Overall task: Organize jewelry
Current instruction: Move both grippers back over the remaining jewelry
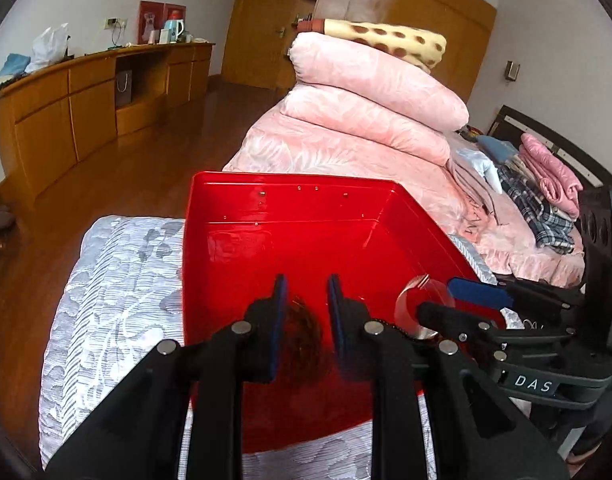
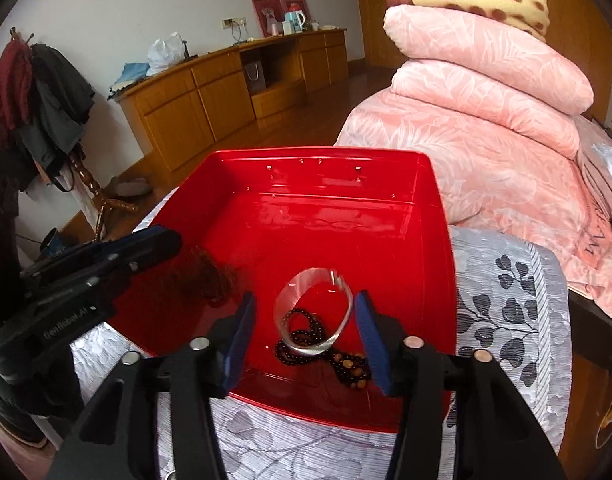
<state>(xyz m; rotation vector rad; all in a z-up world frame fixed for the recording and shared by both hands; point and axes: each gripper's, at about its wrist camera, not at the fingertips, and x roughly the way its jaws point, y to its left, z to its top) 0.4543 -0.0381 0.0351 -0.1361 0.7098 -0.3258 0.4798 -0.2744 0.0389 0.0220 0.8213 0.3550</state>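
Two handheld grippers hovered over a red bin (image 2: 433, 240) on a patterned grey cloth (image 2: 505, 288), jewelry already lying inside.

The task looked well along: a clear bangle (image 2: 313, 312), a dark beaded necklace (image 2: 325, 354) and a blurred brownish tangle (image 2: 210, 276), possibly another strand, all sat in the bin, and no jewelry showed on the cloth outside it. The bangle stood tilted on its edge near the bin's front wall, its opening facing the right wrist camera, its long axis running from lower left to upper right. The necklace lay coiled beneath and through it, trailing right. The right gripper (image 2: 304, 336) had its jaws fairly wide either side of the bangle, not pressing it. The left gripper (image 1: 306, 320) was narrow and empty above the tangle.
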